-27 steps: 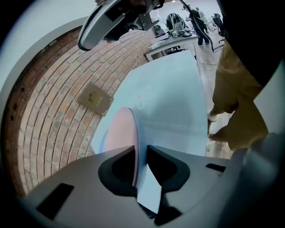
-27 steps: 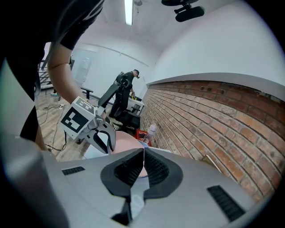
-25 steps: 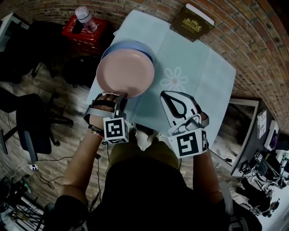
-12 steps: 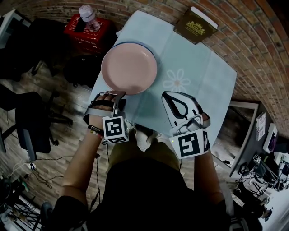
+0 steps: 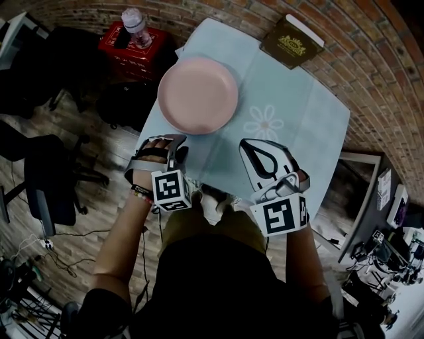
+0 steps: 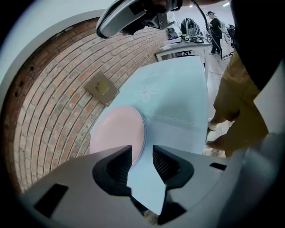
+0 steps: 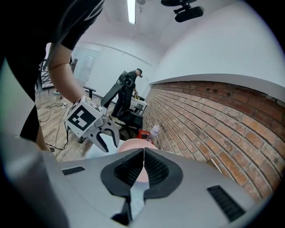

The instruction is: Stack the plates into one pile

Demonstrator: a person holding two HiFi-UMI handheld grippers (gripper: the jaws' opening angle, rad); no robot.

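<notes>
A pink plate (image 5: 197,94) lies flat on the light blue tablecloth (image 5: 291,112) at the table's left side. In the left gripper view the pink plate (image 6: 115,133) rests on a blue plate whose rim (image 6: 144,132) just shows under it. My left gripper (image 5: 177,144) hangs a little short of the plate's near edge. Its jaws are open and only cloth shows between them (image 6: 142,162). My right gripper (image 5: 250,147) hovers over the table's near middle, shut and empty (image 7: 143,165). The right gripper view also shows the left gripper (image 7: 101,133) beside the plate (image 7: 133,143).
A brown book (image 5: 291,41) lies at the table's far corner against the brick wall. Left of the table, a red box (image 5: 132,43) carries a water bottle (image 5: 134,20). An office chair (image 5: 46,179) stands on the wooden floor at the left. The table's left edge runs close to the plates.
A second ago the left gripper held the pink plate's near edge, tilted over the blue plate. It has let go, and the pink plate now lies flat on the blue one. The gripper has drawn back.
</notes>
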